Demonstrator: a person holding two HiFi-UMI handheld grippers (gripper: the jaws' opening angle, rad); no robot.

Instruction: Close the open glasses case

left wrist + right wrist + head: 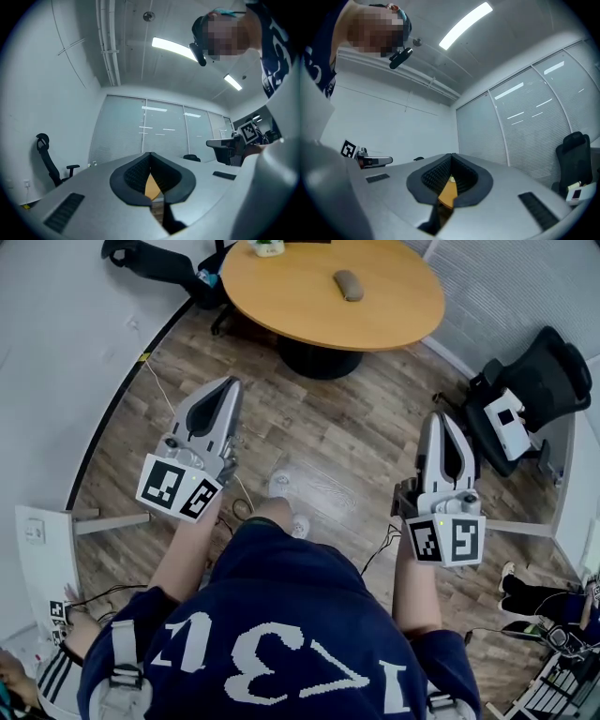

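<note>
A small grey-brown oblong glasses case (pixel 349 284) lies on the round wooden table (pixel 291 296) at the top of the head view; from here I cannot tell how its lid stands. My left gripper (pixel 225 386) and right gripper (pixel 442 418) hang over the wooden floor, well short of the table. Both are shut and hold nothing. In the left gripper view the left gripper (pixel 150 154) shows its black pads meeting at the tip, with a sliver of the table between them. The right gripper (pixel 451 155) looks the same in its own view.
A black office chair (pixel 539 381) with a white box on it stands at the right, another black chair (pixel 150 261) at the top left. A white object (pixel 267 247) sits at the table's far edge. Cables (pixel 246 495) trail on the floor. A white cabinet (pixel 42 545) is at the left.
</note>
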